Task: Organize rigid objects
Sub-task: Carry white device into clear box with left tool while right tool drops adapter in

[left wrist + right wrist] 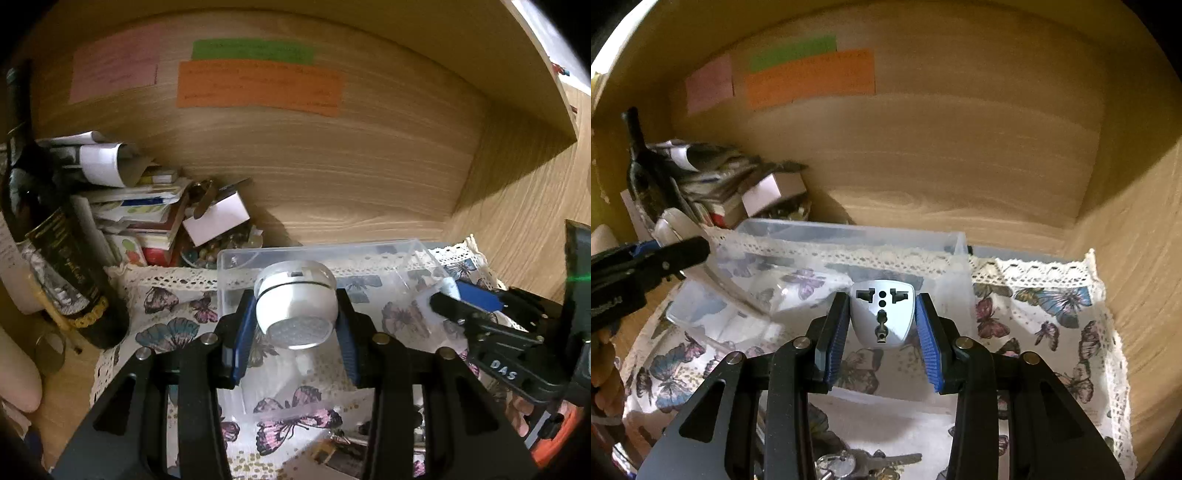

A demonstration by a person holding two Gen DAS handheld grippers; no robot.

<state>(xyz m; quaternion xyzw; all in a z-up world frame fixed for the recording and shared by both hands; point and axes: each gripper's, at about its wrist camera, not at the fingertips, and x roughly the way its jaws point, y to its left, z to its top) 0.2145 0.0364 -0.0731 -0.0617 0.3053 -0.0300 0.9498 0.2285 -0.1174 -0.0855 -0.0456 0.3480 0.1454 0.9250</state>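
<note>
Grippers at work over a clear plastic box inside a wooden cabinet. Centre of the left wrist view: the left gripper is clenched on a white round lamp, its blue pads pressed to either side and its dotted silver face turned toward the camera. The lamp hangs above the box; its rear is hidden behind its own dome. At the right edge the right gripper enters side-on, only partly seen, and what it holds cannot be made out from here.

Centre of the right wrist view: the right gripper grasps a white plug adapter between its blue pads, socket holes facing the camera. The adapter sits in front of the box, whose walls are see-through and hard to trace against the butterfly cloth beneath. Pale shapes inside the box at left of centre are too blurred to name. At the left edge the left gripper reaches in, largely cut off.

Upper left in both views: a dark bottle, its neck lost in shadow, beside a heap of papers and a small white carton. On the back wall, pink, green and orange notes carry unreadable writing. Bottom centre of the right view: keys, cut off by the frame and the gripper's frame.
</note>
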